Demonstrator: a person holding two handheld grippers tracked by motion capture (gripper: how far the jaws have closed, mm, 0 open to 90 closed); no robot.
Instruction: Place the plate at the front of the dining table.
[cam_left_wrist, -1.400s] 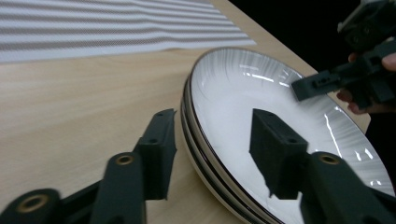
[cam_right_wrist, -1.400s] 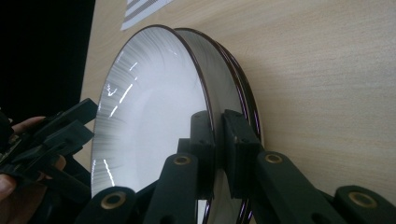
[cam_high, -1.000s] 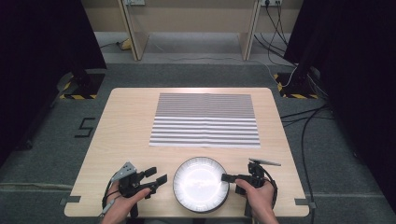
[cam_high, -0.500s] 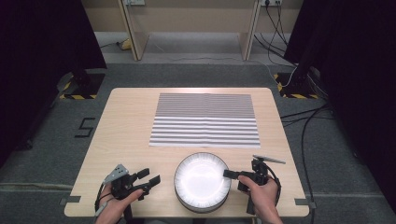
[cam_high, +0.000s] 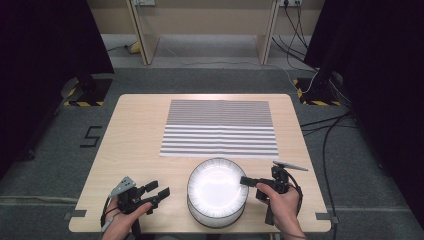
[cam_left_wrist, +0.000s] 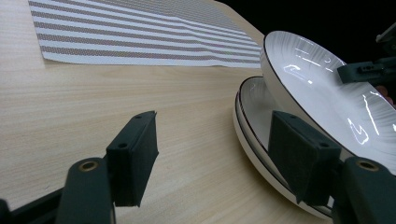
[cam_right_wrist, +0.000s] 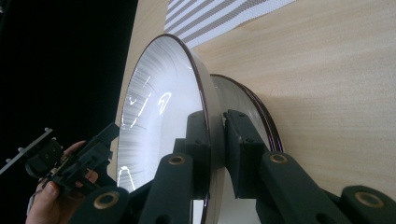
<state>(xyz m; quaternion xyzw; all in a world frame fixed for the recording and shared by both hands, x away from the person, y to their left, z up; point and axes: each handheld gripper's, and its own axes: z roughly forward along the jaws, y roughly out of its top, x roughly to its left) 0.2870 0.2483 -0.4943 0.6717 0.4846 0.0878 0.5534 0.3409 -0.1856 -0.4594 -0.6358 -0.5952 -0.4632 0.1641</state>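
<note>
The right gripper (cam_right_wrist: 215, 140) is clamped on the rim of the top white ribbed bowl (cam_right_wrist: 159, 107), lifted off the white bowls (cam_right_wrist: 252, 112) stacked beneath; how many is hard to tell. The left gripper (cam_left_wrist: 215, 154) stands apart, empty, beside them. Farther on the pale wooden surface (cam_high: 140, 130) lies a grey-striped placemat (cam_high: 219, 128).

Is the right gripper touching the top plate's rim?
Touching: the right gripper view shows the right gripper with both pads clamped on the top plate rim.

Glossy white glazed plate (cam_right_wrist: 159, 107), matt pale wood-grain table (cam_high: 140, 135), woven striped placemat (cam_high: 220, 127), matt black jaws
</note>
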